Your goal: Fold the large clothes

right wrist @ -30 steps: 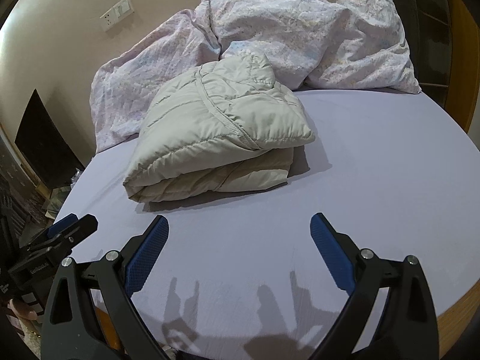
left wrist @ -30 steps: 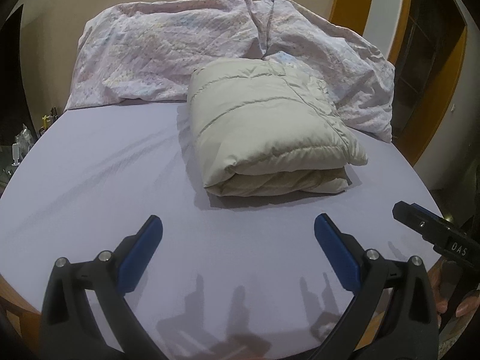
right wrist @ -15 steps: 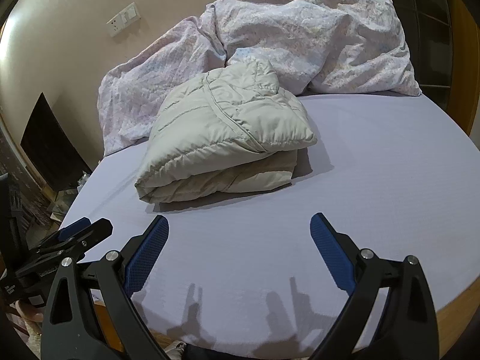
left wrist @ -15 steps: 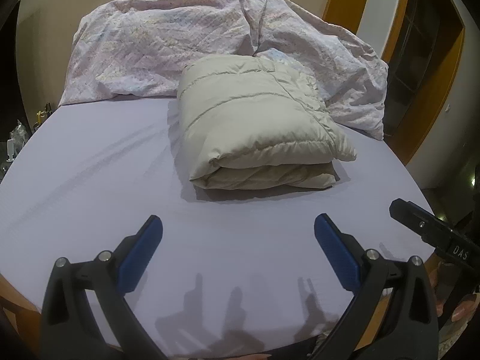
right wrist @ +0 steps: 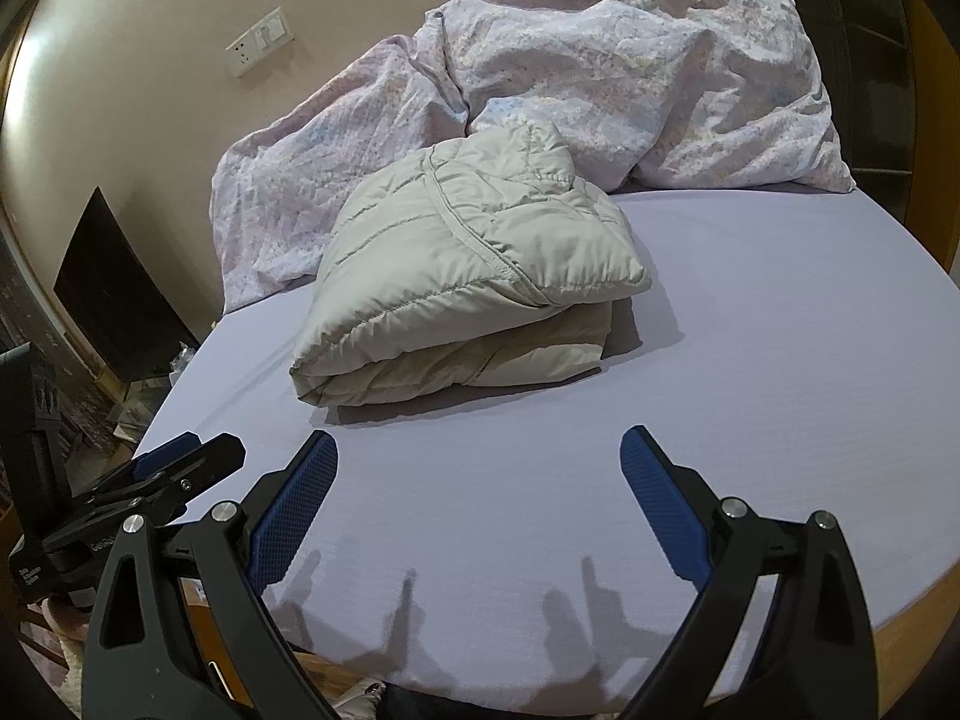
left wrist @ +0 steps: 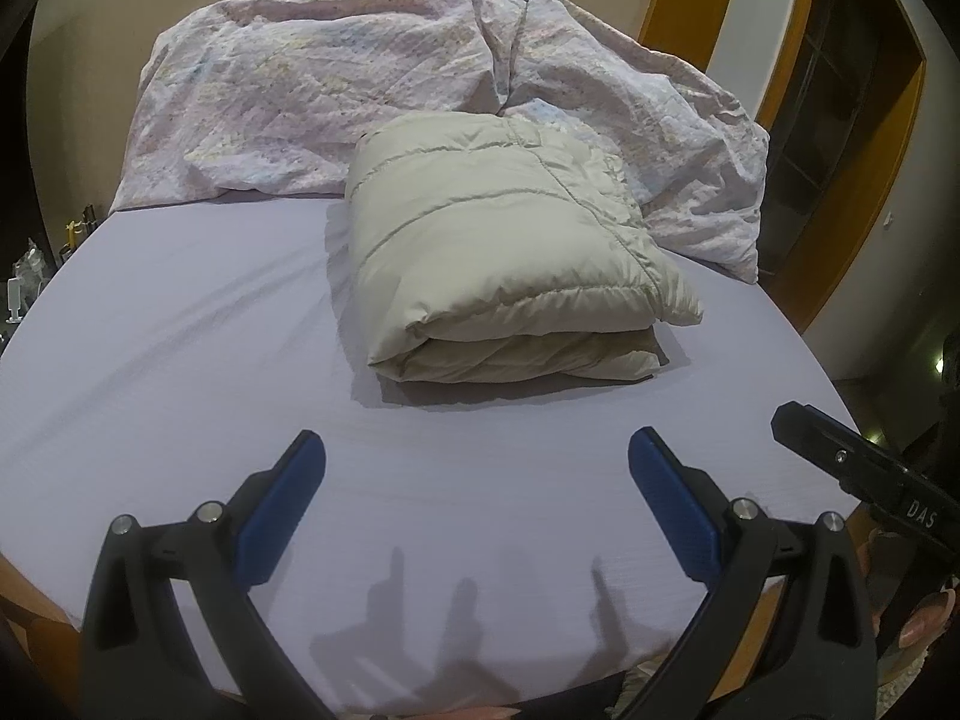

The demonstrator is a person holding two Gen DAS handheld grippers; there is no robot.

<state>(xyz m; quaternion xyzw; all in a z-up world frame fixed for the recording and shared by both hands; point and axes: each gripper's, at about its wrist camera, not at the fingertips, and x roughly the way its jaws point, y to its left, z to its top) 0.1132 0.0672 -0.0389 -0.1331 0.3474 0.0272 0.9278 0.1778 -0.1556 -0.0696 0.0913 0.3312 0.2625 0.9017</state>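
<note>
The puffy beige padded jacket (left wrist: 510, 252) lies folded on the lilac bed sheet (left wrist: 180, 360), so both grippers, left (left wrist: 477, 501) and right (right wrist: 477, 495), fingers wide apart and empty, should leave it alone.

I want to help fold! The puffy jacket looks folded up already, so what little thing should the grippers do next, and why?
Probably just pull both back a little and leave it. The jacket already lies in a neat folded bundle on the bed. The left hand-held gripper and the right hand-held gripper are both open, empty and short of it, so nothing seems left to fold.
</note>
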